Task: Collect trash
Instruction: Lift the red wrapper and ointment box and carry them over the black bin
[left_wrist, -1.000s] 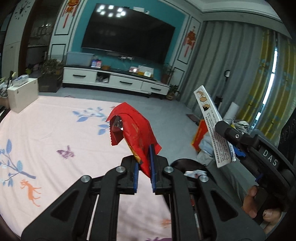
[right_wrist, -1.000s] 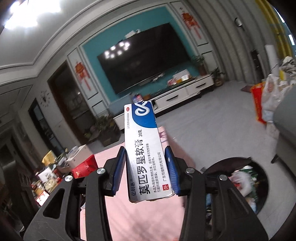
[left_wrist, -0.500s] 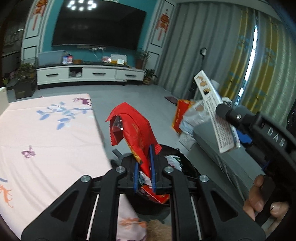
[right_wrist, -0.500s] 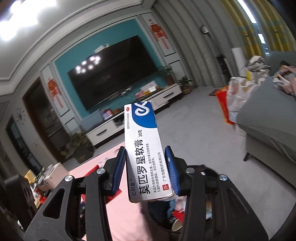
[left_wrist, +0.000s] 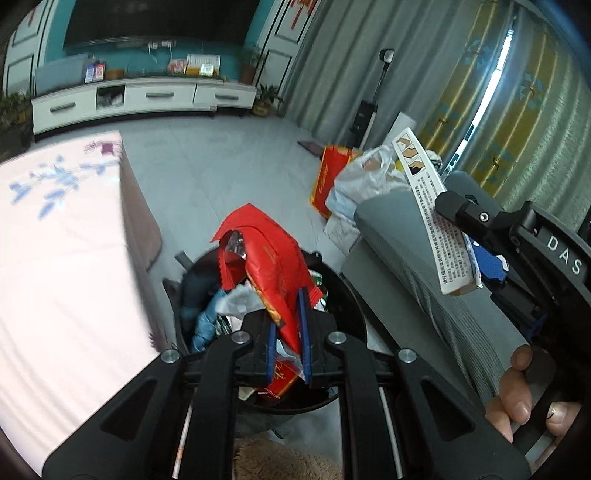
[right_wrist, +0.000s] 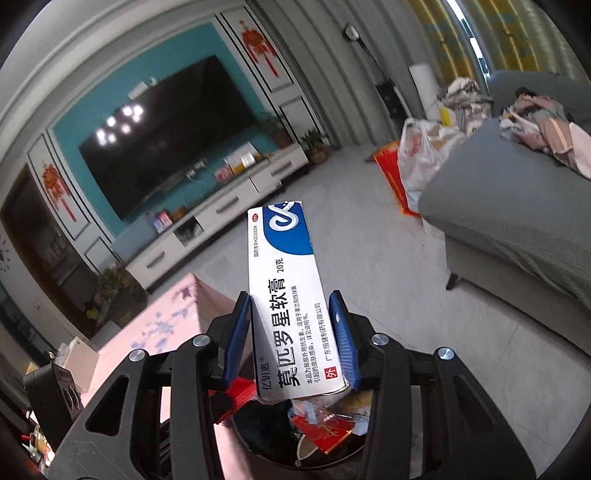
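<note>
My left gripper (left_wrist: 287, 321) is shut on a crumpled red snack wrapper (left_wrist: 266, 269) and holds it right above a round black trash bin (left_wrist: 347, 295) with several pieces of trash inside. My right gripper (right_wrist: 291, 328) is shut on a white and blue ointment box (right_wrist: 291, 295), upright, just above the same bin (right_wrist: 325, 435). The right gripper and its box (left_wrist: 432, 218) also show at the right of the left wrist view, higher than the bin.
A table with a pink flowered cloth (left_wrist: 62, 258) stands left of the bin. A grey sofa (left_wrist: 413, 258) stands right of it, with bags (left_wrist: 354, 181) at its end. A white TV cabinet (left_wrist: 140, 99) lines the far wall across open grey floor.
Both grippers have swung right, off the pink table, and dropped over the bin. The wrapper and the box stay gripped.
</note>
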